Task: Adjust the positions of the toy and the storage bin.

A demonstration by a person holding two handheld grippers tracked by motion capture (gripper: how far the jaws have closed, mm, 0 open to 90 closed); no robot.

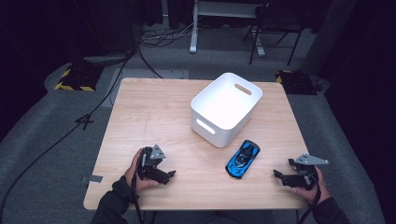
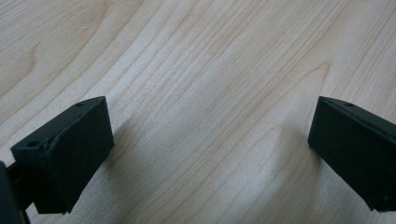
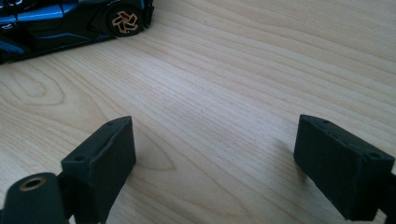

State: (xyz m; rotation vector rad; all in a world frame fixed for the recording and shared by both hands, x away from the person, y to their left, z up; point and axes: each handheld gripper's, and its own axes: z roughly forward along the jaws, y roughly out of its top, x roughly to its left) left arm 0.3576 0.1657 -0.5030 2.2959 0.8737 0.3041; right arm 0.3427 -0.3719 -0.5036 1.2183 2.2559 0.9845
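Toy car (image 1: 243,158) sits on the table (image 1: 154,116), just in front of the white bin (image 1: 226,109), nose pointing at it. Your right gripper (image 1: 281,176) is nearer, with the car to its left. Both your grippers are wide open and hold nothing; your left gripper (image 1: 169,176) is farther off.

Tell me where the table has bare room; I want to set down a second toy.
The widest bare patch runs along the table's left half, from the far edge to the left gripper, beside the bin. A smaller strip lies between both grippers, near the front edge. It is tighter on the right, where the car lies just before the bin, near the right gripper.
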